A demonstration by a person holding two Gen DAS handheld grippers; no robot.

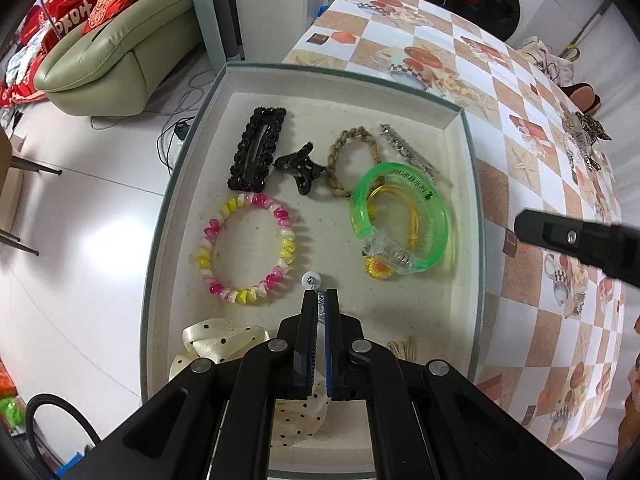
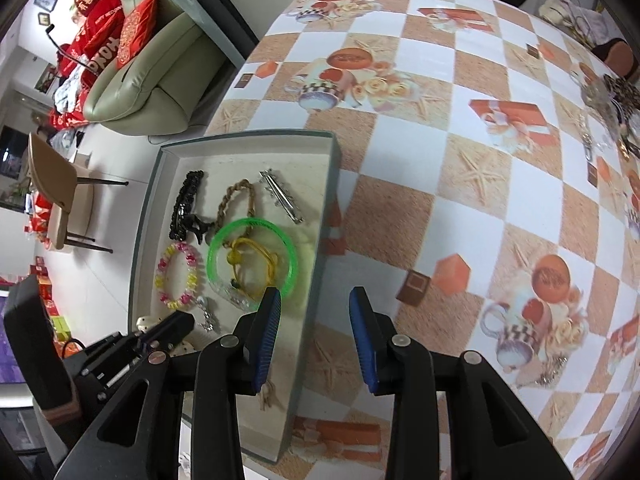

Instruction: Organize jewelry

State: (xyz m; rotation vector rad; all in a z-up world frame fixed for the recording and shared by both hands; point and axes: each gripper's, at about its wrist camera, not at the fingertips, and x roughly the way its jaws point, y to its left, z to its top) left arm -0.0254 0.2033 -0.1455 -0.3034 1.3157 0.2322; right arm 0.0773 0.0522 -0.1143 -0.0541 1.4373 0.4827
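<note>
A shallow grey-rimmed tray [image 1: 466, 148] lies at the table's left edge; it also shows in the right wrist view [image 2: 326, 216]. In it lie a black snap clip [image 1: 256, 148], a black claw clip [image 1: 300, 170], a braided tan ring [image 1: 352, 162], a silver barrette [image 1: 408, 152], a green bangle [image 1: 400, 220] with yellow cord, and a pink-yellow spiral hair tie [image 1: 248, 248]. My left gripper [image 1: 320, 300] is shut on a small silver dangling earring [image 1: 314, 282] low over the tray floor. My right gripper [image 2: 314, 300] is open and empty above the tray's right wall.
A cream polka-dot bow [image 1: 224, 344] and a tan cord [image 1: 404, 348] lie at the tray's near end. More jewelry [image 2: 608, 108] is heaped at the table's far right. A green sofa [image 1: 120, 52] and a chair [image 2: 60, 192] stand on the floor to the left.
</note>
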